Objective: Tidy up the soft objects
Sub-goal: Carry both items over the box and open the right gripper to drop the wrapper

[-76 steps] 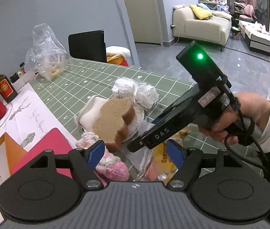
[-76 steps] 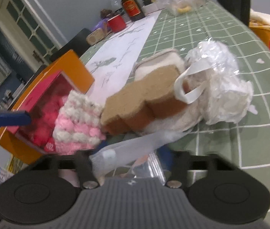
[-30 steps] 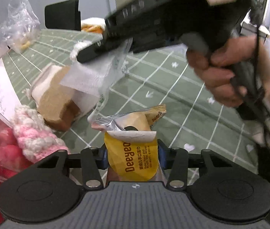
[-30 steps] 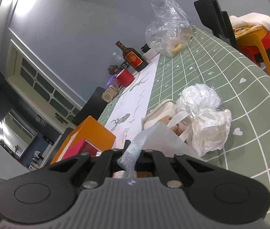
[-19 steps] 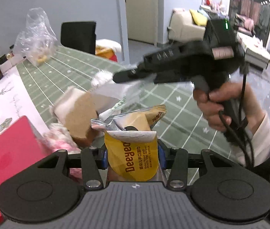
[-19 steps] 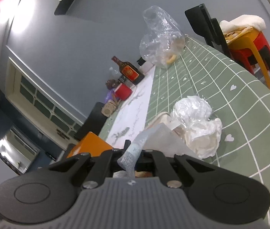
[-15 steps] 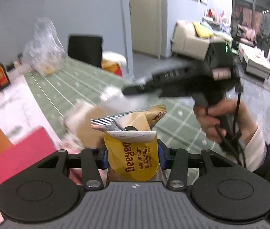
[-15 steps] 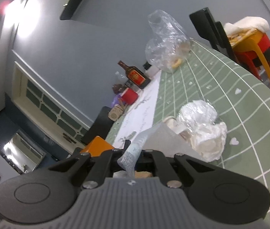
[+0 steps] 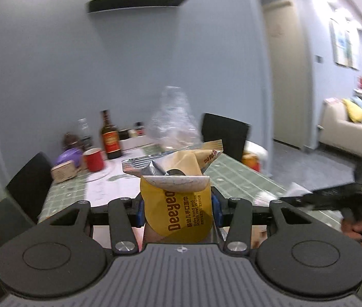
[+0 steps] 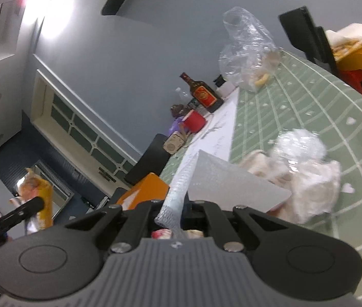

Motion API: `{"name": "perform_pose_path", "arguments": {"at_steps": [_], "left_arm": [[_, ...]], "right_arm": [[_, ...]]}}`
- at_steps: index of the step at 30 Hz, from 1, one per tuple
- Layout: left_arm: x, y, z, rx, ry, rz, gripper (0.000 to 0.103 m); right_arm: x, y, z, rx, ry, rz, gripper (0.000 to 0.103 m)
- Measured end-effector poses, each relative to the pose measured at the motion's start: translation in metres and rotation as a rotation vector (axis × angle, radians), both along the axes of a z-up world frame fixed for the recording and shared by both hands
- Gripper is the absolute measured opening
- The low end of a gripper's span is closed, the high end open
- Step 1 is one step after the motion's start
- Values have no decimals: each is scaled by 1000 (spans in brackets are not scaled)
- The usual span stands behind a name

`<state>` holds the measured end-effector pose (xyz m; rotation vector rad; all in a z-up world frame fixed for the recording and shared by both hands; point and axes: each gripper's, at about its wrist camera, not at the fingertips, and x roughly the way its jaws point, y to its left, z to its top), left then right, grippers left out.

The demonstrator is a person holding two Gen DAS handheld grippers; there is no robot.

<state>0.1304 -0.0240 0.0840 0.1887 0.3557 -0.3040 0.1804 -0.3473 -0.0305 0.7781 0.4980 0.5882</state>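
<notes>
A yellow wet-wipes pack (image 9: pixel 181 168) stands upright between the blue pads of my left gripper (image 9: pixel 178 208), which is shut on it and lifted above the table. My right gripper (image 10: pixel 181 211) is shut on the edge of a translucent plastic pouch (image 10: pixel 232 181), which hangs over the table. In the left wrist view the right gripper (image 9: pixel 285 199) shows low at the right, in a person's hand. In the right wrist view the left gripper (image 10: pixel 36 204) and its yellow pack (image 10: pixel 41 194) show at the far left. Crumpled white wrapping (image 10: pixel 308 174) and an orange box (image 10: pixel 147 192) lie below the pouch.
On the green checked table (image 9: pixel 237 176) stand a brown bottle (image 9: pixel 110 138), a red cup (image 9: pixel 94 159) and a tall clear plastic bag (image 9: pixel 175 122) at the far end. Black chairs (image 9: pixel 225 133) flank the table. A stool with an orange seat (image 10: pixel 357 58) stands beside it.
My left gripper rose and tilted up with the wipes pack, so the pile on the table left its view. The right gripper, still holding the pouch, rose a little.
</notes>
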Motion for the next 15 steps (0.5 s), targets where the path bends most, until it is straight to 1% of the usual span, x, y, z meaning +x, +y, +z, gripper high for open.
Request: {"name": "perform_pose_path", "arguments": {"at_steps": [3, 6, 8, 10, 13, 15], "left_arm": [[9, 8, 3, -6, 4, 53, 53], [17, 19, 5, -23, 16, 101, 53], [22, 26, 6, -33, 19, 139, 53], [24, 38, 5, -37, 24, 180, 53], [27, 48, 5, -55, 27, 230, 53], [25, 53, 9, -73, 24, 232, 53]], "right_arm": [[1, 28, 23, -20, -43, 51, 0], [12, 61, 51, -64, -48, 111, 0], [20, 83, 72, -92, -83, 149, 0], [29, 107, 92, -131, -121, 161, 0], [47, 141, 108, -136, -152, 170, 0], [60, 161, 112, -127, -161, 178, 0]]}}
